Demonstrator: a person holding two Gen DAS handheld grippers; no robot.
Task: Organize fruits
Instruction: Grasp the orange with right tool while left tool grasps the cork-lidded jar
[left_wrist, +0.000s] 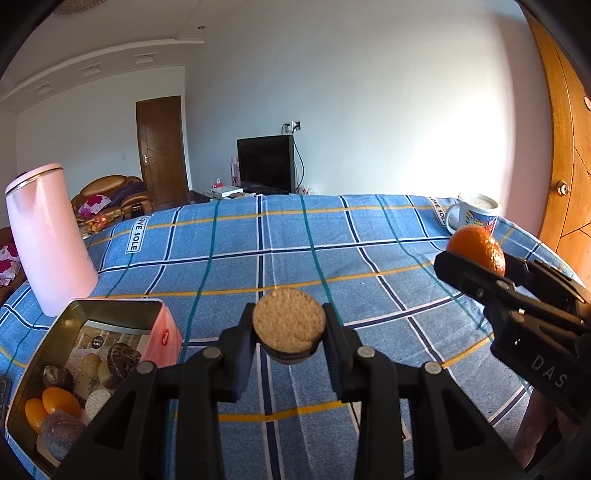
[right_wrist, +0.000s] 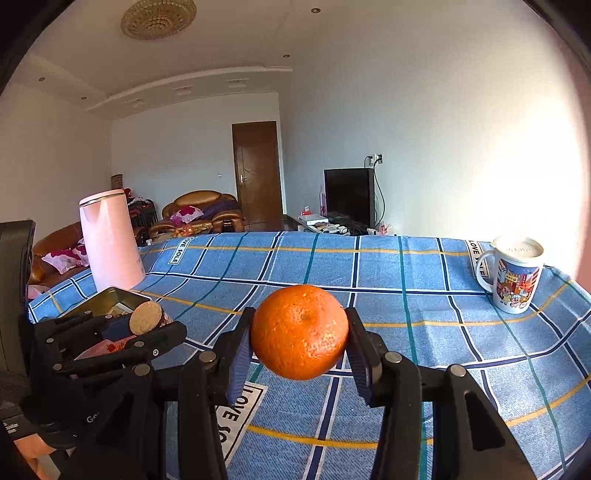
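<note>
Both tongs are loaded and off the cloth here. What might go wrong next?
1. The right tongs pinch the tangerine only at its sides; round and smooth, it may slip out and roll across the checked cloth.
2. The left tongs clamp a round biscuit by its edges; it may crack.
3. The open tin already looks crowded, so anything added may not settle.

White walls and a stepped ceiling enclose the room, brightest at the right. Left of the dark television (right_wrist: 349, 195) stands a brown door (right_wrist: 258, 173); farther left sits a brown sofa (right_wrist: 201, 212).
</note>
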